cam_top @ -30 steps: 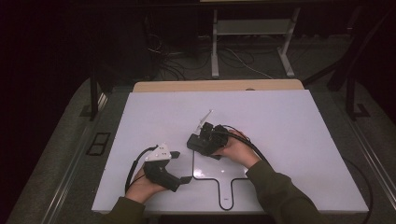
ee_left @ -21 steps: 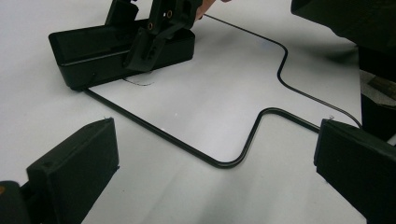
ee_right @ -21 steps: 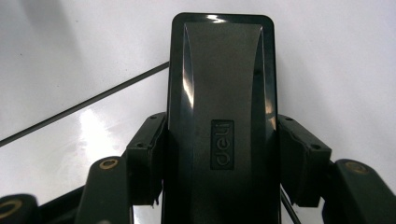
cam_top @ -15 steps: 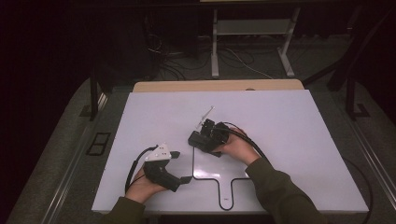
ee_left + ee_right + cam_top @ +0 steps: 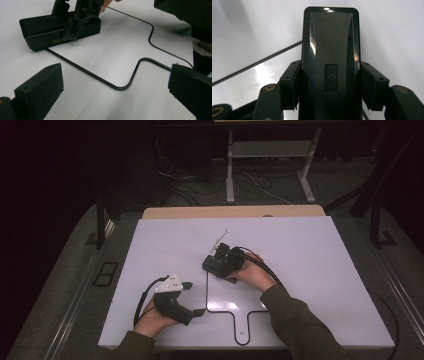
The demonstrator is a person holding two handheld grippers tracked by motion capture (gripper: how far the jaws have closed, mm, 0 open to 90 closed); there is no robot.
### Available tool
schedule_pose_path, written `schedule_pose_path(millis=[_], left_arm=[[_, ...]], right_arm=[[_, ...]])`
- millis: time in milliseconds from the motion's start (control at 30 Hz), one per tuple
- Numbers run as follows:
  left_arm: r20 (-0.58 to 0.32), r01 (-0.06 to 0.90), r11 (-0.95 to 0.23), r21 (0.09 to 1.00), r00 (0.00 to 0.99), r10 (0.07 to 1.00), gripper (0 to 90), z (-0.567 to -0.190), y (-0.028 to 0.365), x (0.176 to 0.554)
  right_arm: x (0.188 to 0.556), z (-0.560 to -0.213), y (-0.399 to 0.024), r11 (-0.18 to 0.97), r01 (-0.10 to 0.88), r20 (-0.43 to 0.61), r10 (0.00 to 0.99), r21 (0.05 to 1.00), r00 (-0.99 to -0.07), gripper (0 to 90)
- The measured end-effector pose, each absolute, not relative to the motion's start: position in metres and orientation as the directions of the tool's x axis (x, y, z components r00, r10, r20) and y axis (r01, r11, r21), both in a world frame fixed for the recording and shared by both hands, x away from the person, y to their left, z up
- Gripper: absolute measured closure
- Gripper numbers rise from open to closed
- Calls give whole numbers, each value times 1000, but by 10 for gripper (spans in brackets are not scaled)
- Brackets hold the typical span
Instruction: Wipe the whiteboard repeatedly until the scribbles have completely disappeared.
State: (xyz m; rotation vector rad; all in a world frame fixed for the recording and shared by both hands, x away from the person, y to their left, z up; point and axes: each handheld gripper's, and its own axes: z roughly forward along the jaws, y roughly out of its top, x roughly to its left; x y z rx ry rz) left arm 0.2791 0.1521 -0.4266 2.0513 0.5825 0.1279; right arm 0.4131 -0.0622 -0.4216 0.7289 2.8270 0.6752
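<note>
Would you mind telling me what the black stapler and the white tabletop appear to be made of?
Black stapler: probably moulded plastic with a glossy finish, judging by sharp highlights, rounded edges and an embossed logo. White tabletop: a smooth, slightly reflective sheet, perhaps laminate or coated board; soft reflections show beside the stapler, but the core material cannot be told.

The stapler (image 5: 329, 62) looked like black plastic, glossy enough to throw bright highlights, with a smoother grey panel embossed on top. The right tool (image 5: 329, 95) clamped it with matt black pads. The counter (image 5: 310, 250) was a smooth white board with a faint sheen.
</note>
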Motion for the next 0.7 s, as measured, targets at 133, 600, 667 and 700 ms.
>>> schedule_pose_path(millis=[133,600,667,700], left_arm=[[-141,351,-421,837,880,454,0,-427,152,279],[-144,353,-419,837,880,453,0,-427,152,279],[-142,352,-420,836,880,453,0,-427,152,279],[-142,352,-420,837,879,454,0,-427,152,279]], right_arm=[[398,-422,-57,794,391,-7,445,465,-895,389],[419,-422,-66,779,430,-30,496,457,-868,389],[414,-422,-64,781,426,-25,489,456,-872,389],[411,-422,-62,787,415,-22,476,456,-879,389]])
